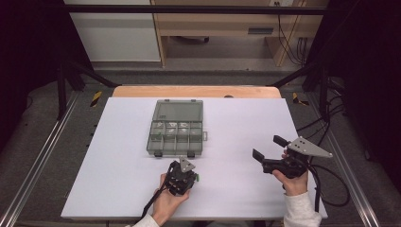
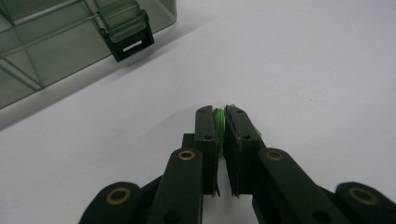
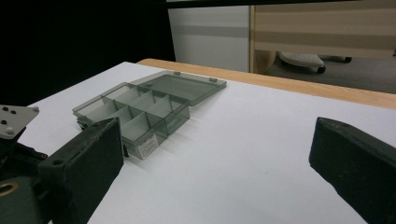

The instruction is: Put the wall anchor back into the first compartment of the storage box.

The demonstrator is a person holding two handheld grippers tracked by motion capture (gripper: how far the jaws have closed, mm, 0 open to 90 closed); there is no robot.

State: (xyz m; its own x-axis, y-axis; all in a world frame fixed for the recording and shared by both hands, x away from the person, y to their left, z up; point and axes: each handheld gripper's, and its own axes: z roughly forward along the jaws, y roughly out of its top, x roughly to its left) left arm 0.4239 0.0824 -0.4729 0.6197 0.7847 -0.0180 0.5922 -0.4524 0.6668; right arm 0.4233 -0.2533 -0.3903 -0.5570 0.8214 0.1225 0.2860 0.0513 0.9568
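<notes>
A smoky transparent plastic compartment box [image 1: 176,127] is lying open on the white table [image 1: 118,165], just beyond the left gripper [image 2: 221,122], which is clenching a small, thin bright-green piece [image 2: 219,123] low over the tabletop. The right gripper [image 1: 267,149] is hovering with jaws spread, holding nothing.

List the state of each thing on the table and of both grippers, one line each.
Compartment box: lid open, laid flat behind it on the table.
Green piece: pinched between the left gripper's jaws.
Left gripper: shut on the green piece.
Right gripper: open, holding nothing, held apart from the box.
</notes>
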